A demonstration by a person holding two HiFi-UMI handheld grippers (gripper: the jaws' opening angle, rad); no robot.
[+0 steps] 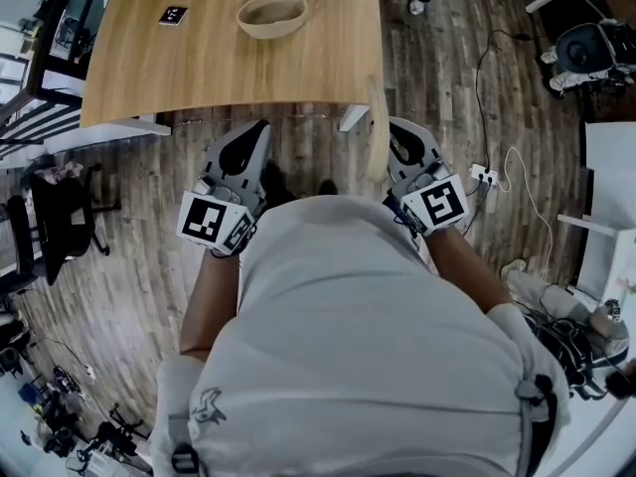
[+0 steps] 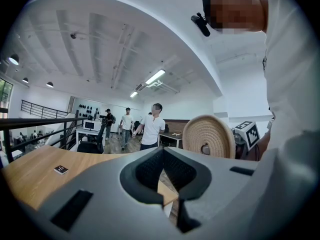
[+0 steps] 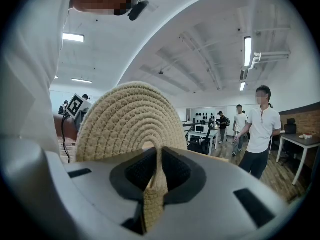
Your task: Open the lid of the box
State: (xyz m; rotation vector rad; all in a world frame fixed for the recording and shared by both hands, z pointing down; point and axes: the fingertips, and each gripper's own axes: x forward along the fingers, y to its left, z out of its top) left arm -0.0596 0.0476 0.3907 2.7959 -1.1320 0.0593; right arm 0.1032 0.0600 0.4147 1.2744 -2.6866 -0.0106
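A person (image 1: 348, 326), seen from above, holds two grippers close to the body. The left gripper (image 1: 258, 127) has its jaws pressed together on nothing, while the right gripper (image 1: 394, 129) pinches a woven strip on the one round woven lid (image 3: 127, 116), which stands on edge just beside it, between the two grippers. Beyond them one wooden table (image 1: 149, 78) bears one open woven box (image 1: 273, 31), well apart from the lid and both grippers, and one small marker card (image 1: 173, 15) to the left of the box. Farthest off, three people (image 2: 151, 129) stand across the room.
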